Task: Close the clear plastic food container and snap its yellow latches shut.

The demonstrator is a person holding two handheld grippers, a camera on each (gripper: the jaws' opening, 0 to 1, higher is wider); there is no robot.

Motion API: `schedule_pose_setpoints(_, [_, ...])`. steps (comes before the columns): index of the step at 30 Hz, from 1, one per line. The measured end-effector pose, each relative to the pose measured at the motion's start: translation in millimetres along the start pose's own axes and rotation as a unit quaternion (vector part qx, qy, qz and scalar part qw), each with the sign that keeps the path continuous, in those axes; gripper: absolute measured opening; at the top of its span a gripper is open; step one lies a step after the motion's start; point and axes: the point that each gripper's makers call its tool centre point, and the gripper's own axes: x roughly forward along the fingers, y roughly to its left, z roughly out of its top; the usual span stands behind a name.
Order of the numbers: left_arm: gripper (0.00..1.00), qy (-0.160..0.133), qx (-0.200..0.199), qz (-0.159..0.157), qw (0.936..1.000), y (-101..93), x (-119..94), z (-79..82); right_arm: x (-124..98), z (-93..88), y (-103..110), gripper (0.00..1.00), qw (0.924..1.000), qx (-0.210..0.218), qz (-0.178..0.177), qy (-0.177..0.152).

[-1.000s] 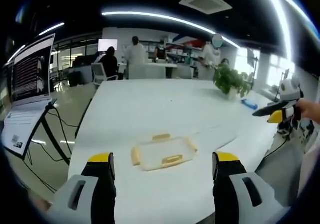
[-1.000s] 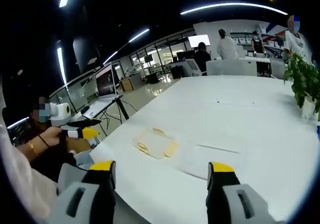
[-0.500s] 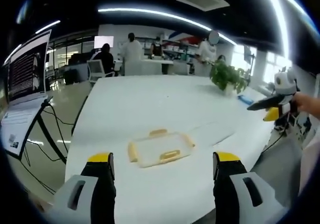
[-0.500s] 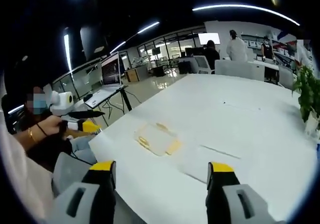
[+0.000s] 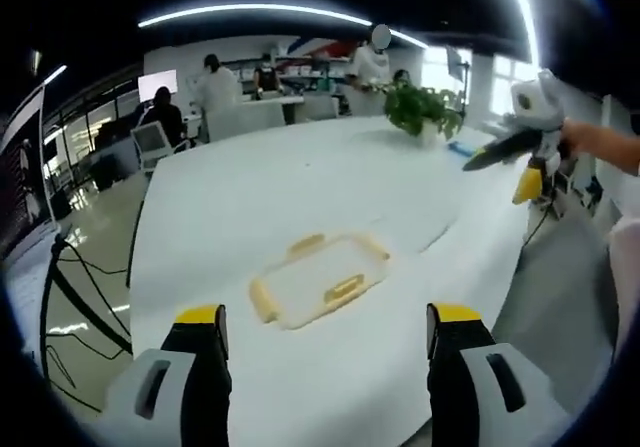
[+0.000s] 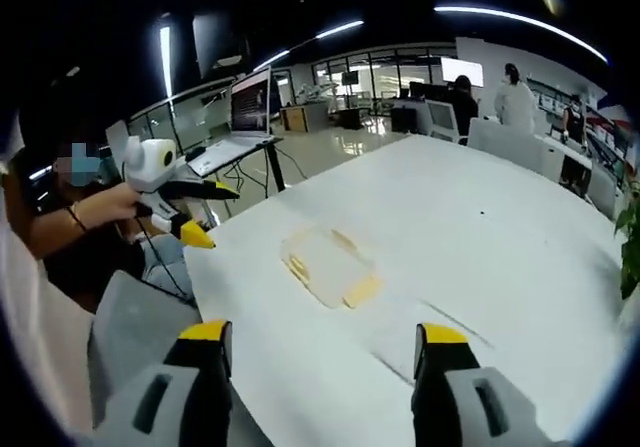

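The clear plastic container [image 5: 312,279] lies flat on the white table [image 5: 250,197], with yellow latches [image 5: 343,288] sticking out from its sides. My left gripper [image 5: 328,319] is open and hovers short of it, holding nothing. The right gripper [image 5: 512,165] enters that view at the far right, held in a hand above the table edge. In the right gripper view the container [image 6: 325,265] sits mid-table beyond my open, empty right gripper [image 6: 322,333]. The left gripper [image 6: 205,215] shows there at the left, its jaws apart, off the table's corner.
A faint flat sheet outline [image 5: 420,232] lies on the table beside the container. A potted plant [image 5: 420,109] stands at the far end. A laptop on a stand [image 6: 250,102] is off the table's side. People stand at desks behind [image 5: 215,87].
Both cameras have moved and tilted, so the container looks slightly nearer. Each gripper now sits higher in the other's view. The container has not moved on the table.
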Motion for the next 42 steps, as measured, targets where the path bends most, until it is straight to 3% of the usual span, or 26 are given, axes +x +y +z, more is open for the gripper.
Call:
schedule_pose_setpoints(2, [0.8, 0.01, 0.011, -0.016, 0.9998, -1.3, 5.0, -2.8, 9.2, 1.2, 0.1, 0.74, 0.9998, -0.017, 0.009, 0.011])
schedule_pose_setpoints(4, [0.8, 0.006, -0.005, -0.032, 0.9994, -3.5, 9.0, -0.5, 19.0, 0.5, 0.2, 0.74, 0.9985, -0.04, 0.024, 0.028])
schedule_pose_setpoints(7, [0.81, 0.012, 0.015, -0.049, 0.9986, -4.0, 16.2, 2.1, 30.8, 0.7, -1.9, 0.74, 0.9962, -0.064, 0.036, 0.047])
schedule_pose_setpoints(14, [0.8, 0.046, 0.047, -0.066, 0.9956, 7.3, 33.6, -5.0, 54.4, 5.6, -9.9, 0.72, 0.9926, -0.087, 0.051, 0.067])
schedule_pose_setpoints(20, [0.81, 0.077, 0.088, -0.087, 0.9893, 12.8, 48.8, -14.1, 77.7, 1.0, -11.4, 0.72, 0.984, -0.123, 0.073, 0.106])
schedule_pose_setpoints(22, [0.81, 0.088, 0.099, -0.094, 0.9868, 13.8, 53.1, -18.4, 83.1, 1.6, -13.5, 0.71, 0.983, -0.125, 0.074, 0.113])
schedule_pose_setpoints(28, [0.81, 0.132, 0.164, -0.121, 0.9701, 18.2, 68.2, -36.2, 102.3, 2.5, -20.2, 0.7, 0.9778, -0.137, 0.08, 0.136])
schedule_pose_setpoints(31, [0.82, 0.133, 0.143, -0.145, 0.9698, 14.2, 73.6, -37.9, 112.8, 2.8, -23.1, 0.7, 0.9781, -0.128, 0.079, 0.144])
schedule_pose_setpoints(34, [0.82, 0.139, 0.151, -0.149, 0.9673, 18.5, 78.6, -40.8, 123.9, 0.0, -18.7, 0.7, 0.9791, -0.108, 0.088, 0.148])
schedule_pose_setpoints(42, [0.81, 0.161, 0.167, -0.156, 0.9601, 34.7, 91.9, -48.2, 150.0, -8.7, -22.7, 0.73, 0.9725, -0.123, 0.087, 0.177])
